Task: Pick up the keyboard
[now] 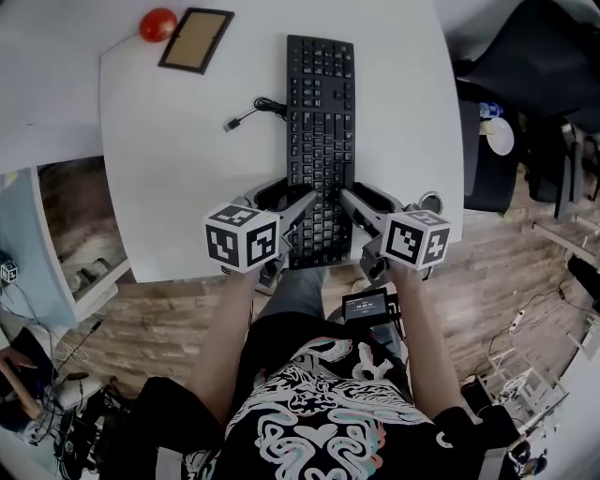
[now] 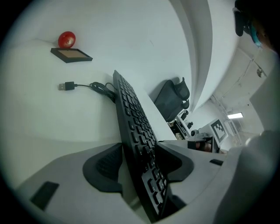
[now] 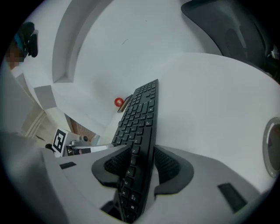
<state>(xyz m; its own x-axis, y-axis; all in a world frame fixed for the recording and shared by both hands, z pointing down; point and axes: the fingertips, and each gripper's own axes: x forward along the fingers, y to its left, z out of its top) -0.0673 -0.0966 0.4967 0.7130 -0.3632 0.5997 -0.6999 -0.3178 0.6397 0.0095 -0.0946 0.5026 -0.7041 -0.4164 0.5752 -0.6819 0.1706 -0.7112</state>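
A black keyboard (image 1: 321,141) lies flat on the white table (image 1: 178,197), its long side running away from me. My left gripper (image 1: 292,199) straddles the keyboard's near left edge and my right gripper (image 1: 367,202) straddles the near right edge. In the left gripper view the keyboard (image 2: 133,118) passes between the wide jaws of the left gripper (image 2: 139,164), with a gap at the pads. In the right gripper view the keyboard (image 3: 140,113) stands between the spread pads of the right gripper (image 3: 141,165). Neither gripper pinches it.
The keyboard's USB cable (image 1: 246,115) trails loose to its left. A red ball (image 1: 157,24) and a brown framed board (image 1: 196,39) sit at the far left. A cable grommet (image 1: 430,201) is by the right gripper. A dark office chair (image 1: 525,75) stands right of the table.
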